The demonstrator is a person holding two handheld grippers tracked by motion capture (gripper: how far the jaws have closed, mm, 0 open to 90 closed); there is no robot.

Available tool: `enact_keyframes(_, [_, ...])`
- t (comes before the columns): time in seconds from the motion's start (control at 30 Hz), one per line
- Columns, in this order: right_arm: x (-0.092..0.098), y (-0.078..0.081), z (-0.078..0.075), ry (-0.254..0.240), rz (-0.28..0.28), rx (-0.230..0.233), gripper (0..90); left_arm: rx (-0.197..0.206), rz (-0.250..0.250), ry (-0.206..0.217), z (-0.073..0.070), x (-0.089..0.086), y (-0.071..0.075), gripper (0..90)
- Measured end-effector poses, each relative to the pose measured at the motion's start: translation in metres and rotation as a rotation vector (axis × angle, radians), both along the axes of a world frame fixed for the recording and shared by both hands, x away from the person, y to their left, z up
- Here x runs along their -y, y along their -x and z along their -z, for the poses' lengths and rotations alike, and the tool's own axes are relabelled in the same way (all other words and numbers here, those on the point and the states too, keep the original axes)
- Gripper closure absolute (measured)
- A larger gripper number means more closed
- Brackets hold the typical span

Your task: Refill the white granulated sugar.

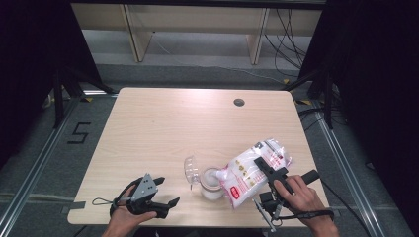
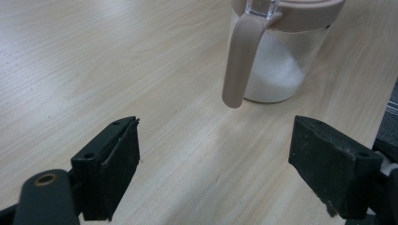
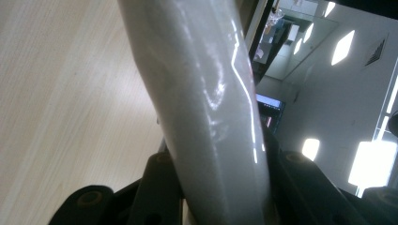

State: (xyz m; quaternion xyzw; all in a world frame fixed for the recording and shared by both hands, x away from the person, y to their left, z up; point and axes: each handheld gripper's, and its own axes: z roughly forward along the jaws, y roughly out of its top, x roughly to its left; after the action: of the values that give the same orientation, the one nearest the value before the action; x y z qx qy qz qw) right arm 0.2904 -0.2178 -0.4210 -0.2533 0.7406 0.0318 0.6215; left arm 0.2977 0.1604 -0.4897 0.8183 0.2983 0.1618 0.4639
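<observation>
Right gripper [image 1: 264,170] clamps the tilted bag [image 1: 252,170] over the open jar [image 1: 211,183], apparently pouring; left gripper [image 1: 165,195] waits, jaws apart.

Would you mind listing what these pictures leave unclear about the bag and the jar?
- Bag: print too small in the high view; the right gripper view gives a close glossy side, no label.
- Jar: top cut off by the left gripper view's edge.
- Jar mouth: covered by the bag's lower end in the high view.
</observation>
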Motion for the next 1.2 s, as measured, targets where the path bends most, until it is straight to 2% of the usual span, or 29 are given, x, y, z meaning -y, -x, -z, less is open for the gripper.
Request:
enact_keyframes(0.03, [0.0008, 0.0008, 0.0010, -0.014, 0.013, 0.002, 71.9, 0.000, 0.000, 0.000, 0.0000, 0.0000, 0.0000, 16.3])
enact_keyframes(0.07, [0.0007, 0.0002, -0.0001, 0.003, 0.006, 0.010, 71.9, 0.001, 0.000, 0.001, 0.0000, 0.0000, 0.0000, 16.3])
enact_keyframes(0.1, [0.0001, 0.0000, -0.0011, 0.015, 0.007, -0.001, 71.9, 0.001, -0.001, 0.001, -0.0001, -0.0001, -0.0001, 16.3])
enact_keyframes(0.2, [0.0005, -0.0001, -0.0018, 0.011, 0.005, -0.001, 71.9, 0.001, 0.000, 0.001, -0.0001, 0.0000, 0.0000, 16.3])
enact_keyframes(0.3, [0.0011, 0.0011, 0.0000, -0.028, 0.022, -0.014, 71.9, 0.002, -0.001, -0.002, -0.0002, -0.0002, 0.0000, 16.3])
enact_keyframes(0.33, [0.0012, 0.0012, 0.0001, -0.033, 0.023, -0.013, 71.9, 0.003, -0.002, -0.002, -0.0004, -0.0003, -0.0001, 16.3])
enact_keyframes(0.37, [-0.0001, 0.0003, -0.0022, -0.014, 0.005, -0.003, 71.9, 0.006, -0.004, 0.004, -0.0003, 0.0000, 0.0001, 16.3])
enact_keyframes(0.4, [0.0000, -0.0001, -0.0021, -0.020, -0.003, -0.002, 71.9, -0.014, -0.024, 0.016, 0.0000, 0.0009, 0.0017, 16.3])
enact_keyframes(0.5, [0.0007, -0.0012, -0.0007, -0.036, -0.012, -0.005, 71.9, 0.004, -0.002, -0.003, -0.0007, -0.0004, 0.0001, 16.3])
enact_keyframes(0.53, [0.0019, -0.0008, 0.0020, -0.063, 0.012, -0.028, 71.9, 0.003, -0.004, -0.002, -0.0006, -0.0003, 0.0002, 16.3])
enact_keyframes(0.63, [0.0025, 0.0007, 0.0006, -0.057, 0.040, -0.038, 71.9, 0.006, -0.006, 0.000, -0.0005, -0.0001, 0.0002, 16.3])
enact_keyframes(0.7, [0.0022, -0.0010, -0.0004, -0.035, 0.016, -0.030, 71.8, 0.002, -0.004, -0.003, -0.0006, -0.0003, 0.0002, 16.3])
enact_keyframes(0.73, [0.0020, -0.0006, -0.0007, -0.034, 0.026, -0.034, 71.8, 0.003, -0.001, -0.004, -0.0004, -0.0005, -0.0002, 16.3])
enact_keyframes(0.77, [0.0025, -0.0022, -0.0006, -0.054, -0.006, -0.020, 71.9, 0.003, -0.001, -0.004, -0.0003, -0.0003, -0.0001, 16.3])
enact_keyframes(0.8, [0.0035, -0.0020, -0.0002, -0.070, 0.011, -0.045, 71.9, 0.003, -0.001, -0.004, -0.0003, -0.0003, -0.0001, 16.3])
enact_keyframes(0.83, [0.0038, -0.0013, -0.0011, -0.066, 0.024, -0.049, 71.9, 0.003, -0.001, -0.003, -0.0003, -0.0003, -0.0001, 16.3])
enact_keyframes(0.93, [0.0041, -0.0029, -0.0018, -0.070, 0.007, -0.047, 71.9, 0.002, -0.003, -0.001, -0.0005, -0.0003, 0.0001, 16.3])
enact_keyframes(0.97, [0.0054, -0.0028, 0.0000, -0.099, 0.022, -0.066, 71.9, 0.003, -0.003, -0.003, -0.0006, -0.0004, 0.0001, 16.3])
enact_keyframes(1.0, [0.0058, -0.0032, -0.0005, -0.098, 0.015, -0.069, 71.9, 0.006, -0.004, 0.001, -0.0003, -0.0001, 0.0001, 16.3])
enact_keyframes(1.03, [0.0063, -0.0033, -0.0002, -0.106, 0.020, -0.073, 71.9, -0.012, -0.020, 0.019, 0.0004, 0.0010, 0.0015, 16.3])
enact_keyframes(1.13, [0.0063, -0.0042, -0.0014, -0.099, 0.001, -0.066, 71.9, 0.004, 0.000, -0.004, -0.0005, -0.0004, -0.0002, 16.3])
enact_keyframes(1.17, [0.0073, -0.0042, 0.0004, -0.124, 0.012, -0.085, 71.9, -0.002, -0.012, 0.005, -0.0003, 0.0002, 0.0008, 16.3])
enact_keyframes(1.2, [0.0076, -0.0041, -0.0006, -0.122, 0.012, -0.084, 72.0, -0.015, -0.025, 0.017, 0.0001, 0.0009, 0.0019, 16.3])
